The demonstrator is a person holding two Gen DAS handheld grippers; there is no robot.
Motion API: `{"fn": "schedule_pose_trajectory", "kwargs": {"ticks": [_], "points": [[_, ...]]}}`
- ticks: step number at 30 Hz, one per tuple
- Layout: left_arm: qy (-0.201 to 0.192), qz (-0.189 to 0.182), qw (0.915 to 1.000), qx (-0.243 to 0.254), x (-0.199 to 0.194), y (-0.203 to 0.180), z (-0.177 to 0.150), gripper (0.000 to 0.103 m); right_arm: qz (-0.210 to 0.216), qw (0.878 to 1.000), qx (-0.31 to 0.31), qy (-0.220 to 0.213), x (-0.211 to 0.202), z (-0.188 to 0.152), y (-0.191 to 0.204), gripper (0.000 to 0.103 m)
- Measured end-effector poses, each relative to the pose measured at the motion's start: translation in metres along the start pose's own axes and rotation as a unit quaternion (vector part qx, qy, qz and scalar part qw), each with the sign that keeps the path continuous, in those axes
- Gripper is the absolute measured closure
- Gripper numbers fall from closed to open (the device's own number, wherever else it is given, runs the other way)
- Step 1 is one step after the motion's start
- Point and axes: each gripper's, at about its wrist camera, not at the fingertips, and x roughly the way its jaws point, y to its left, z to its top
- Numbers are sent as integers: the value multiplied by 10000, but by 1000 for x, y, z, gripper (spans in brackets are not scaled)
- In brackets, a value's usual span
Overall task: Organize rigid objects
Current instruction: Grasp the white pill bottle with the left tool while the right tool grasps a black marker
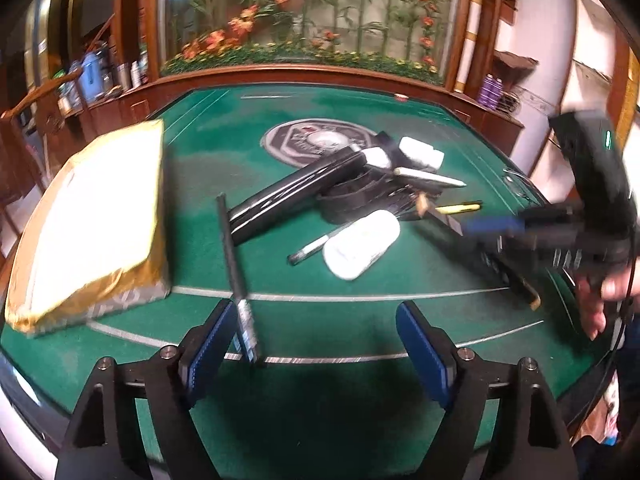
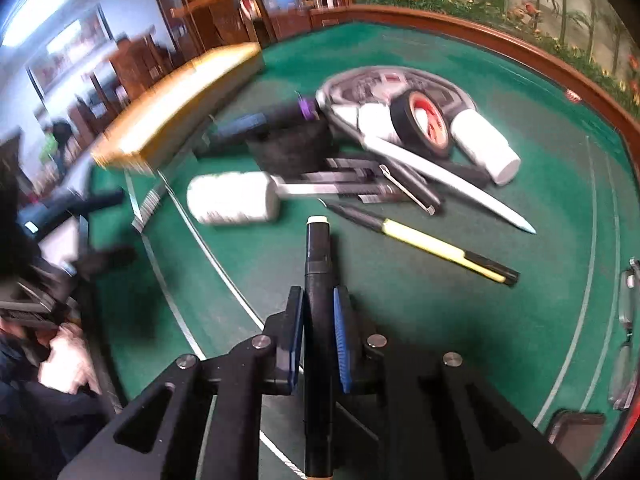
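Table (image 1: 304,320): green felt w/ white lines, wood rim; round grey emblem (image 1: 316,142) at centre.
R gripper (image 2: 318,320): fingers clenched on a black marker (image 2: 318,264); marker runs lengthwise btwn the blue pads, pale cap end pointing fwd, off toward the pile. Seen from left wrist view, R gripper (image 1: 492,226) sits at right side of table, blurred, a hand (image 1: 600,296) on its handle.
L gripper (image 1: 316,344): fingers released, wide apart, nothing btwn pads. A thin dark rod w/ silver end (image 1: 236,280) lies on the felt just beside the L finger (image 1: 212,352); contact can't tell.
Gold box (image 1: 92,224): flat, gold edges, pale top, at left of table, apart from the pile.
Pile, mid table: long black case (image 1: 296,196) lying slantwise, white bottle (image 2: 232,198) on its side, second white bottle (image 2: 486,146) on its side by a black tape roll w/ red core (image 2: 424,122), white pen-like stick (image 2: 448,184), black pens w/ clip (image 2: 400,188) overlapping.
Yellow/black pen (image 2: 432,246): alone on felt, just right of marker tip, not touching it.
Right edge, right wrist view: eyeglasses (image 2: 626,312) at table rim, partly cut off.
Person: hand (image 2: 66,360) and dark sleeve at lower left of right wrist view, holding L gripper's handle.
Background: wood cabinets, panel of flowers/bamboo behind table.
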Motion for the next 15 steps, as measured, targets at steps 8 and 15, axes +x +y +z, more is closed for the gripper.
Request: {"fn": "schedule_pose_trajectory", "kwargs": {"ticks": [8,15], "points": [[525,-337,9946,832,35,-20,32,50,773,9835,648,-1504,-28,29,-18,89],[756,-218,9888,1269,56,-36,50,50,964,9806,694,-1560,-33,25,-22,89]]}}
